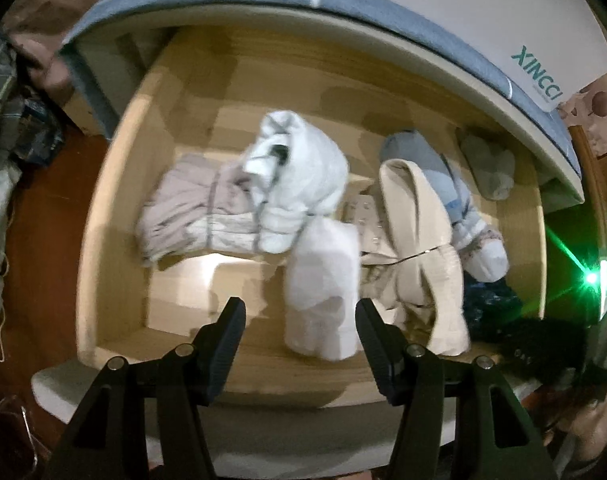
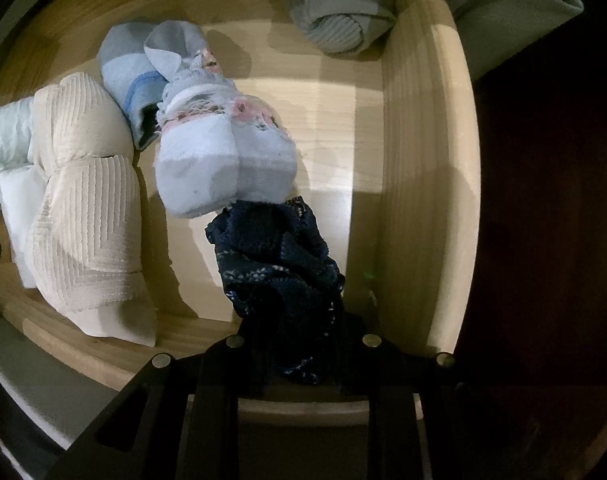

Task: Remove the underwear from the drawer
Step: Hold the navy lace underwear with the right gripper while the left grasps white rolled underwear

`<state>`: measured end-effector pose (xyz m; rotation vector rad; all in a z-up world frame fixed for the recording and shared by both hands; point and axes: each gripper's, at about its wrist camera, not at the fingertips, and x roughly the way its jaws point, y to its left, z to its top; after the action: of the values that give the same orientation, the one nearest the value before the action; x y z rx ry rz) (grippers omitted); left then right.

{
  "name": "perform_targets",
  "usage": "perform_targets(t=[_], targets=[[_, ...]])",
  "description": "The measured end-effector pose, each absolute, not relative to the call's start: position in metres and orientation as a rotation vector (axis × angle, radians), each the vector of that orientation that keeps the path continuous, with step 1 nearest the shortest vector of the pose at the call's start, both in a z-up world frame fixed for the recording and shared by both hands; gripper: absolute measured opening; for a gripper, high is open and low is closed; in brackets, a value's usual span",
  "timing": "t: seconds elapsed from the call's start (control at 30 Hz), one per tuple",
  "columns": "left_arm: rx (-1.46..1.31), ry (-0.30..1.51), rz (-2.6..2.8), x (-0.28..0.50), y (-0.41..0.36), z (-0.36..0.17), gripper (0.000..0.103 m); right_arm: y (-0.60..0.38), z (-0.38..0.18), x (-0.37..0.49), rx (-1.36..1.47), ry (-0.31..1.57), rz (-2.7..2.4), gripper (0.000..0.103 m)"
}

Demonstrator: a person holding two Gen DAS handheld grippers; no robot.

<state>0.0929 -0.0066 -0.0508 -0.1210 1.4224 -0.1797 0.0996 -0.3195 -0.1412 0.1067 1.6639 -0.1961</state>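
Note:
The open wooden drawer [image 1: 115, 184] holds several rolled garments. In the left wrist view my left gripper [image 1: 299, 312] is open and empty, held above the drawer's front, with a white roll [image 1: 323, 292] between its fingers but below them. In the right wrist view my right gripper [image 2: 299, 320] is shut on dark navy lace underwear [image 2: 275, 252], which bunches up from between the fingers near the drawer's right front corner. The same dark underwear [image 1: 491, 308] and the black right gripper [image 1: 543, 344] show at the right of the left wrist view.
Other rolls lie in the drawer: a beige ribbed one [image 2: 87, 208], pale blue socks with floral trim [image 2: 223, 148], a grey-green roll [image 2: 339, 16], a mauve folded pile [image 1: 191, 208] and a white bundle [image 1: 295, 168]. The drawer's right wall [image 2: 423, 160] is close. A mattress [image 1: 343, 12] overhangs the back.

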Motion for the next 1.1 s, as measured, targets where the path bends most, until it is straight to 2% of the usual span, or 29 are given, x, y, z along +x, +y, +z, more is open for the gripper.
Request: perform_targets(t=[0.33, 0.93, 0.97, 1.03, 1.1], targets=[[-0.097, 1.515, -0.174, 0.105, -0.030, -0.074, 0.058, -0.314, -0.143, 0.090, 0.105, 1.651, -0.210, 0.021], [-0.147, 1.607, -0.152, 0.132, -0.027, -0.101, 0.058, -0.304, -0.131, 0.100, 0.104, 1.653, -0.209, 0.022], [-0.149, 1.604, -0.160, 0.132, -0.027, -0.101, 0.058, -0.304, -0.131, 0.100, 0.104, 1.653, -0.209, 0.022], [-0.142, 1.602, -0.178, 0.133, -0.028, -0.102, 0.050, -0.303, -0.131, 0.100, 0.103, 1.653, -0.209, 0.022], [-0.123, 1.597, -0.189, 0.131, -0.027, -0.102, 0.048, -0.304, -0.131, 0.101, 0.103, 1.653, -0.208, 0.022]])
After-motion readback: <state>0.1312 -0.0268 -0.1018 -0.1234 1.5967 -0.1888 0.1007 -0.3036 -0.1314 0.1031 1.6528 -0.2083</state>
